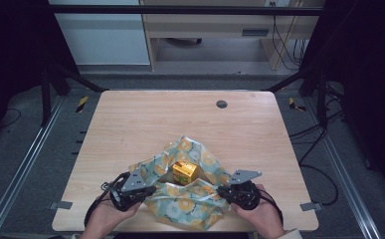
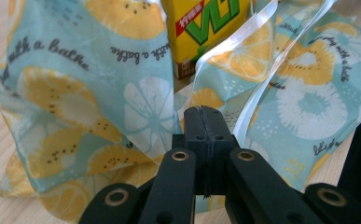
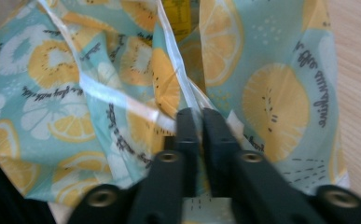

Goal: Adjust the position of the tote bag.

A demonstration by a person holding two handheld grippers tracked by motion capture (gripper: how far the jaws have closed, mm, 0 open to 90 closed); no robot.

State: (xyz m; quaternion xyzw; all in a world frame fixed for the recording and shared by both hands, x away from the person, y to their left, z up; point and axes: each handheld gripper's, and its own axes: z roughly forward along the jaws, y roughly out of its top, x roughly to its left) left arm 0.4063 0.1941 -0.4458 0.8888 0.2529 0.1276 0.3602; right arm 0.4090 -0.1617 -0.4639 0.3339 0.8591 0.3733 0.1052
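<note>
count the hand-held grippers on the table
2: the left hand-held gripper at the near left edge of the wrap, and the right hand-held gripper at its near right edge. Both are shut on the wrap.

i see a matt printed wrap point(image 1: 187, 201), a glossy ribbon point(image 2: 257, 88), a smooth carton point(image 1: 185, 172) and a pale wood-grain worktop point(image 1: 145, 119).

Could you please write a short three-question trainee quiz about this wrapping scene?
1. True or false: the left tongs are shut on the ribbon.
2. What stands in the middle of the wrapping sheet: A) a yellow drink carton, B) a red mug, C) a glass jar?
3. Which printed fruit covers the sheet?

Key: 1. True; the right tongs are shut on it too. 2. A, the yellow drink carton. 3. Lemon slices.
</note>
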